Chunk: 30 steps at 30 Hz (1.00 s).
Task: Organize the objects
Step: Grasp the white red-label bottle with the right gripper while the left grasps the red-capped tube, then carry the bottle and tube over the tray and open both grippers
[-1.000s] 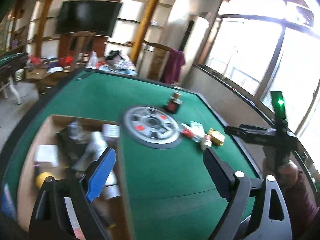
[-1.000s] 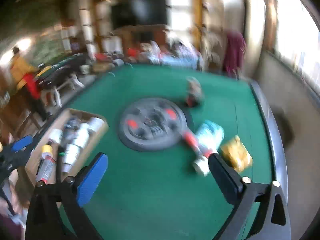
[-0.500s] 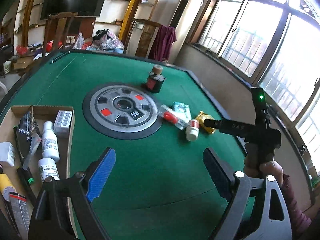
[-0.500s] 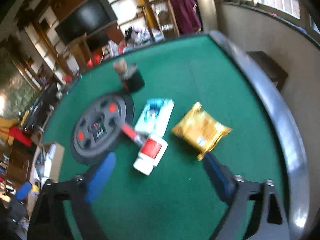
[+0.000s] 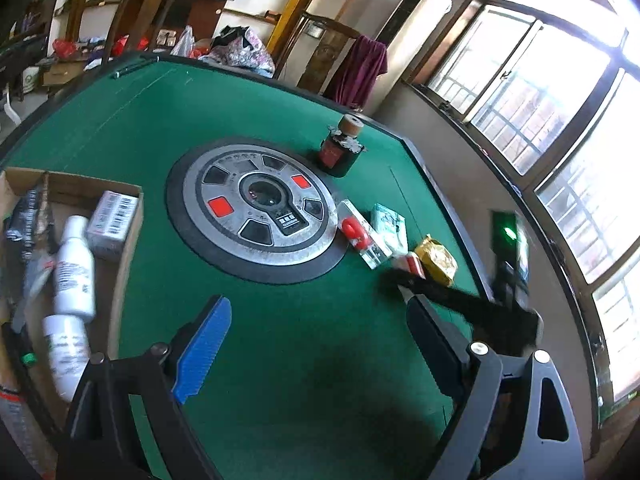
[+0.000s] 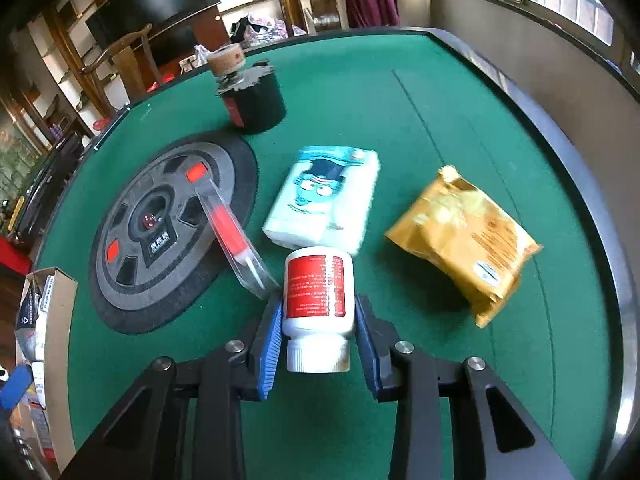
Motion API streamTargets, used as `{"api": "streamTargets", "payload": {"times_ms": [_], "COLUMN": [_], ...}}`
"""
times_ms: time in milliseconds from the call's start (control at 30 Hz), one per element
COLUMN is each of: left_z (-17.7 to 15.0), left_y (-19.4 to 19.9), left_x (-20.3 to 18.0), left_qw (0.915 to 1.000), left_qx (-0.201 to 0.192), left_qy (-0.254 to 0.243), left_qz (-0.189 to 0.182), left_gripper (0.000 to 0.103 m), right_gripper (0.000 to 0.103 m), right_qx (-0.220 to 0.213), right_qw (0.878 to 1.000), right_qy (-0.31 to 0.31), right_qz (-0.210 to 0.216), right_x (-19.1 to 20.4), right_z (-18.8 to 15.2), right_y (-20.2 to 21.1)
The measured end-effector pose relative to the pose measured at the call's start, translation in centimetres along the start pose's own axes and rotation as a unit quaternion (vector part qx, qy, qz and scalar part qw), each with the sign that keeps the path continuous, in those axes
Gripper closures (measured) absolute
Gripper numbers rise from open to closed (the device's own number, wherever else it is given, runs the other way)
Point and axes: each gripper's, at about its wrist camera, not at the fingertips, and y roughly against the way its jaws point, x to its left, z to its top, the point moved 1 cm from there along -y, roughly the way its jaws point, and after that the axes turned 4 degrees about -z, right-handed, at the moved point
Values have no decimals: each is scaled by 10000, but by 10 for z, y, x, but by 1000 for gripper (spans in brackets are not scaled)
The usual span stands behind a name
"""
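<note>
Cluttered living room with big windows on one side, and the whole job sits on a green felt game table (image 6: 420,92) with a round grey control disc (image 5: 256,210) in its middle. The right gripper (image 6: 318,334) has just been closing and now has its blue pads on both sides of a white pill bottle (image 6: 318,304) with a red label, lying on the felt toward the window-side edge with its cap toward the camera. Just past the bottle is a tissue pack (image 6: 326,196) with a cartoon face, a gold snack pouch (image 6: 464,236) sits beside it nearer the table's edge, and a clear case with something red inside (image 6: 234,236) leans on the disc's rim. A dark jar with a cork stopper (image 6: 250,96) stands further back. The left gripper (image 5: 316,336) hangs wide open over bare felt with nothing between its fingers. At the table's opposite edge a cardboard box (image 5: 128,240) already holds white bottles (image 5: 74,268) and a small carton (image 5: 112,220).
</note>
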Motion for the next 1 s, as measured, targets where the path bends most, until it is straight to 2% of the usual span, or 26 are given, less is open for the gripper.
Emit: {"api": "streamTargets", "payload": {"times_ms": [133, 233, 367, 567, 633, 700, 733, 767, 800, 833, 1000], "left_z": [12, 24, 39, 44, 40, 36, 36, 36, 36, 36, 32], "left_y": [-38, -66, -108, -158, -173, -182, -175, -173, -172, -169, -164], "left_x": [-12, -22, -39, -67, -65, -60, -59, -59, -57, -55, -52], "left_qw": [9999, 9996, 9978, 9880, 9846, 9856, 9879, 9893, 9888, 9890, 9849], "left_qx": [69, 54, 4, 21, 217, 438, 336, 417, 534, 593, 580], "left_qy": [84, 153, 120, -544, -729, -731, -791, -798, -791, -768, -1056], "left_qz": [68, 219, 646, 1447, 1572, 1458, 1293, 1150, 1150, 1112, 1246], "left_gripper": [14, 15, 15, 15, 15, 20, 44, 76, 85, 90, 89], "right_gripper": [66, 66, 66, 65, 65, 65, 65, 65, 65, 65, 65], "right_qx": [-87, -177, -252, -299, -282, -255, -247, -242, -243, -243, -254], "right_qw": [9994, 9975, 9950, 9957, 9952, 9946, 9944, 9942, 9941, 9942, 9944], "right_qy": [-217, -350, -490, -413, -456, -510, -525, -546, -555, -559, -553], "right_qz": [241, 587, 837, 775, 815, 867, 884, 897, 900, 891, 862], "right_x": [-22, -37, -45, -40, -42, -43, -44, -44, -45, -44, -42], "right_z": [-14, -23, -28, -29, -29, -29, -29, -29, -29, -29, -28], "right_y": [10, 16, 18, 19, 19, 18, 17, 18, 17, 17, 17]}}
